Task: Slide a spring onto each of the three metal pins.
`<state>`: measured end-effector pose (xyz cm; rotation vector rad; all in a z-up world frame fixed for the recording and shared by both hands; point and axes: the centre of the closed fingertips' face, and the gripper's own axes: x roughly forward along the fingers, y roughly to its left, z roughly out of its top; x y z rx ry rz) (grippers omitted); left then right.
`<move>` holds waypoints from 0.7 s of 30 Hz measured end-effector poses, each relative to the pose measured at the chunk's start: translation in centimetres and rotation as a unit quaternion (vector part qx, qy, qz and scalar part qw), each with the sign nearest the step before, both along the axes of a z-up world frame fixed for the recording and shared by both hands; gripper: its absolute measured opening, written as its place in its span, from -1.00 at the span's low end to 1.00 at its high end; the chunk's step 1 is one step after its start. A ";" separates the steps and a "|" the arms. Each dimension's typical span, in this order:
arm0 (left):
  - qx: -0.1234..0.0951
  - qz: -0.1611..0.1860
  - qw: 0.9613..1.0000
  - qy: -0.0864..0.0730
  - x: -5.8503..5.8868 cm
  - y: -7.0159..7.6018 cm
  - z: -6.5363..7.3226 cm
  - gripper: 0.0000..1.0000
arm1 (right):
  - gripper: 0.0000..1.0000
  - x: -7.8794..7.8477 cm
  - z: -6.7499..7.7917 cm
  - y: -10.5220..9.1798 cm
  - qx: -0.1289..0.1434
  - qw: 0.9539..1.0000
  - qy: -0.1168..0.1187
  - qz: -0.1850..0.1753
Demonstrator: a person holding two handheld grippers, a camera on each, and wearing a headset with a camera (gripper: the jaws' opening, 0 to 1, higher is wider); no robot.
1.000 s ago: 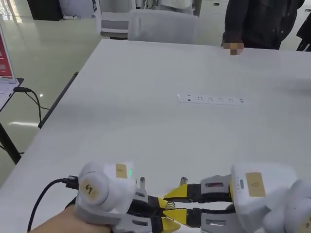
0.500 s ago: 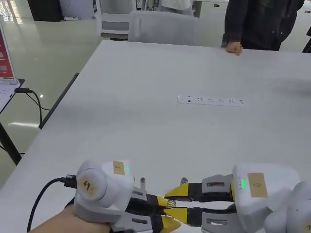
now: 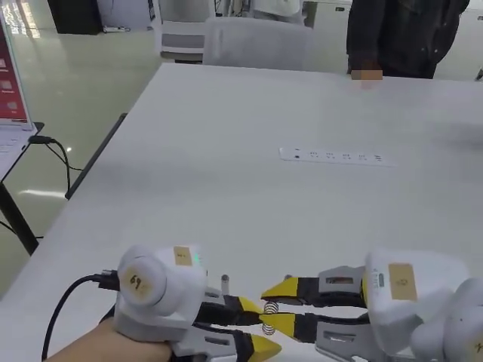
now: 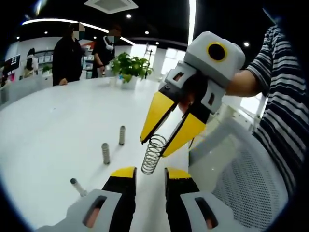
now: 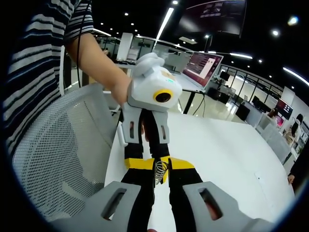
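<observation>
Right gripper: jaws pinched on the upper coils of the spring, which is held clear of the table. Left gripper: jaws parted, flanking the spring's lower end; contact cannot be made out. Three metal pins stand just beyond; whether any carries a spring is too small to tell. The spring is judged light, springy and easily crushed or flicked away. A soft hold across the end coils, leaving the bore free, should suit threading.
</observation>
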<state>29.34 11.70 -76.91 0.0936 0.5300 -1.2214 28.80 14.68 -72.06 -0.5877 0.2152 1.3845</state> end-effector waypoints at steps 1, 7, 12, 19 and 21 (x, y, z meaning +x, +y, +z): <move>0.000 0.003 1.000 0.000 0.0 0.1 0.0 -0.68 | -0.86 0.1 0.0 -0.1 0.000 1.000 0.000 -0.002; 0.003 0.024 1.000 0.008 0.3 0.9 -0.4 -0.60 | -0.86 0.5 -0.6 -0.5 -0.002 1.000 0.003 -0.012; 0.001 0.045 0.999 0.014 0.5 1.9 -0.6 -0.47 | -0.86 0.8 -0.9 -0.7 -0.004 1.000 0.007 -0.019; 0.002 0.081 0.997 0.017 0.9 3.9 -0.9 -0.23 | -0.86 1.1 -1.0 -0.8 -0.005 1.000 0.006 -0.024; 0.003 0.090 0.996 0.016 1.0 4.3 -1.0 -0.14 | -0.86 1.2 -1.1 -0.9 -0.005 1.000 0.007 -0.026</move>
